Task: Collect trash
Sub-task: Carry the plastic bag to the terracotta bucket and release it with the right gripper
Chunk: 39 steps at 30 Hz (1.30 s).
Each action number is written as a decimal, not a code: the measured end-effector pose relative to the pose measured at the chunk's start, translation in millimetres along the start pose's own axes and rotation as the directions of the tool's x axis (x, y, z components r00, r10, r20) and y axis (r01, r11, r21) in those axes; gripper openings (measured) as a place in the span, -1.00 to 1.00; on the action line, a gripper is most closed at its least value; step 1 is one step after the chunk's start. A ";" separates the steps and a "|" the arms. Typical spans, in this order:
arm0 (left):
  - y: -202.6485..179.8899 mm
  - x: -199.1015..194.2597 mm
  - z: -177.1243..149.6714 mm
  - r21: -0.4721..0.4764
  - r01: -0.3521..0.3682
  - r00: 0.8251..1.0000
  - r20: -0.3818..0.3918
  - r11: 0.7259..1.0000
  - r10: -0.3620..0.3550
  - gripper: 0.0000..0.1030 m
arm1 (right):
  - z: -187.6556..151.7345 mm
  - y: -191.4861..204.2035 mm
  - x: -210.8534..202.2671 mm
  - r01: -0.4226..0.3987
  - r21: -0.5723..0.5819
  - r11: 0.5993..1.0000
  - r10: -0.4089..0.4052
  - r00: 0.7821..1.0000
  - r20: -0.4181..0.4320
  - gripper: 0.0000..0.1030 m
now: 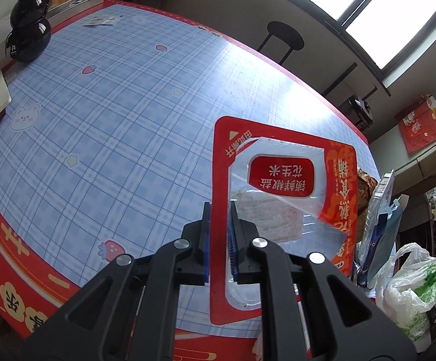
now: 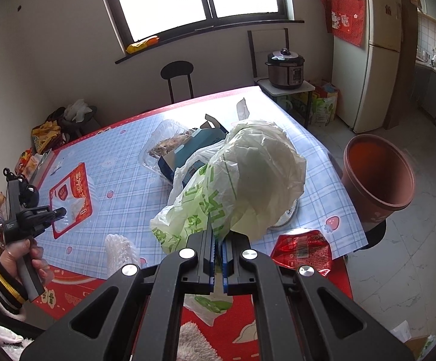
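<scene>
So far the left gripper (image 1: 219,240) pinches the red snack wrapper (image 1: 281,180) and the right gripper (image 2: 218,258) clamps the plastic bag (image 2: 236,180), while the red packet (image 2: 303,248), blue carton (image 2: 194,147) and clear tray (image 2: 164,141) still litter the table (image 2: 121,186).

Wrapper (image 2: 72,201) lies left of the bag (image 2: 236,180); box (image 2: 194,150) behind it.

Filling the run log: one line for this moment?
left gripper: holds red wrapper | right gripper: holds plastic bag
</scene>
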<state>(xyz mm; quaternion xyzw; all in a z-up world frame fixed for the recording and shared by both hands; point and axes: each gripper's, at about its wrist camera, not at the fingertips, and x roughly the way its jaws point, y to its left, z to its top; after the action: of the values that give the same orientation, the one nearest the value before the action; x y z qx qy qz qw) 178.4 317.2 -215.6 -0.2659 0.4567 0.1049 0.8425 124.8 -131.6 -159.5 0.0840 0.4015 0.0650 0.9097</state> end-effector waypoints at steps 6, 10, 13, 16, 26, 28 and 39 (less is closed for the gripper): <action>-31.9 -30.6 -16.7 -0.042 -0.012 0.997 0.079 0.999 0.015 -0.74 | 21.1 -55.3 -11.0 -0.008 0.013 1.000 0.007 0.998 0.068 -0.93; -68.2 -56.7 -28.9 -0.056 -0.011 0.989 0.145 0.998 0.019 -0.74 | 42.1 -114.3 -24.7 0.017 0.047 0.999 -0.023 0.991 0.133 -0.93; -101.5 -75.4 -38.9 -0.044 0.002 0.980 0.200 0.999 0.007 -0.74 | 58.4 -162.5 -27.8 0.054 0.071 0.996 -0.066 0.982 0.175 -0.93; -133.1 -92.0 -51.8 -0.047 0.027 0.970 0.244 0.999 -0.015 -0.74 | 73.0 -211.9 -19.5 0.103 0.085 0.991 -0.117 0.976 0.182 -0.93; -217.5 -112.6 -102.6 -0.013 0.045 0.961 0.275 0.999 -0.040 -0.74 | 100.9 -343.7 59.6 0.254 0.122 0.960 -0.262 0.963 0.058 -0.92; -226.2 -110.1 -108.3 -0.010 0.028 0.966 0.259 1.000 -0.024 -0.74 | 104.3 -358.6 75.4 0.256 0.149 0.955 -0.262 0.965 0.023 -0.90; -335.0 -75.5 -115.3 0.182 0.045 0.980 0.180 0.982 -0.079 -0.74 | 97.2 -396.3 50.5 0.198 0.244 0.949 -0.223 0.972 0.078 0.63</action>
<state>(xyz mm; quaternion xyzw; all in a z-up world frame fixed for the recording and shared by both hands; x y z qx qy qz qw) 194.3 -20.8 -86.1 -0.1931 0.3746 0.0619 0.9047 250.8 -519.3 -212.7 0.1507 0.3648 -0.0848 0.9149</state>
